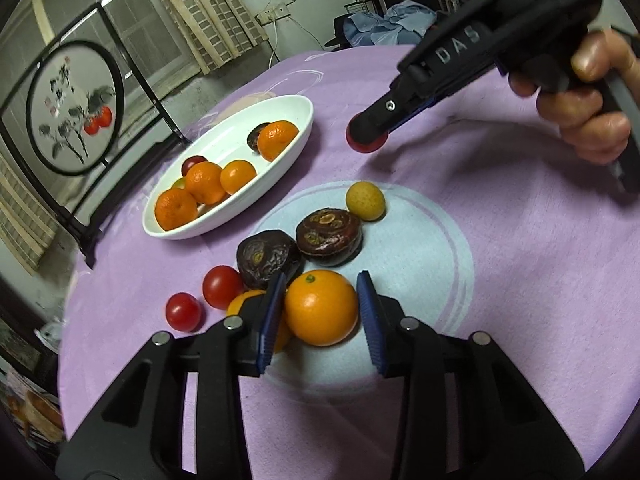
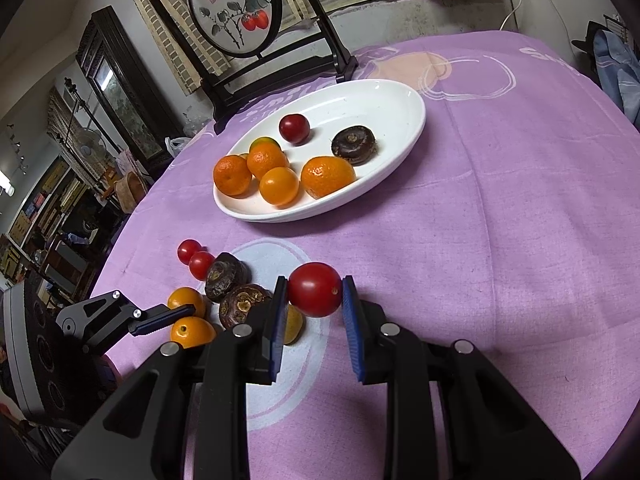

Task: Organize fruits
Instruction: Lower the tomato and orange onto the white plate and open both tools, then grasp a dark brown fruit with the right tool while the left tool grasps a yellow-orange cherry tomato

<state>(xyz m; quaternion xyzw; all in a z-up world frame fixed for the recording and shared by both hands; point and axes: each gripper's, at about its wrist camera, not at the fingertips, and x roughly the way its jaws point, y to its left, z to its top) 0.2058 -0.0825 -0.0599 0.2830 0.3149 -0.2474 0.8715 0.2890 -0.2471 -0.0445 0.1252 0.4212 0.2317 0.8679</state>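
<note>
At the far left of the left wrist view stands a framed round painting (image 1: 76, 106) at the tabletop's (image 1: 500, 240) edge; right of it a white oval dish (image 1: 240, 208) holds several oranges, a dark fruit and a red one; lower down, two cherry tomatoes (image 1: 183, 312) lie on the purple cloth beside two dark wrinkled fruits (image 1: 329, 237); the left tool (image 1: 322, 310) sits at lower centre, its blue fingers parted to either side of an orange (image 1: 321, 307), the right pad clear of it; a small yellow fruit (image 1: 365, 201) lies above; at upper right a hand (image 1: 588, 100) carries the right tool (image 2: 315, 296), clamped on a red tomato (image 2: 315, 289) above the cloth.
</note>
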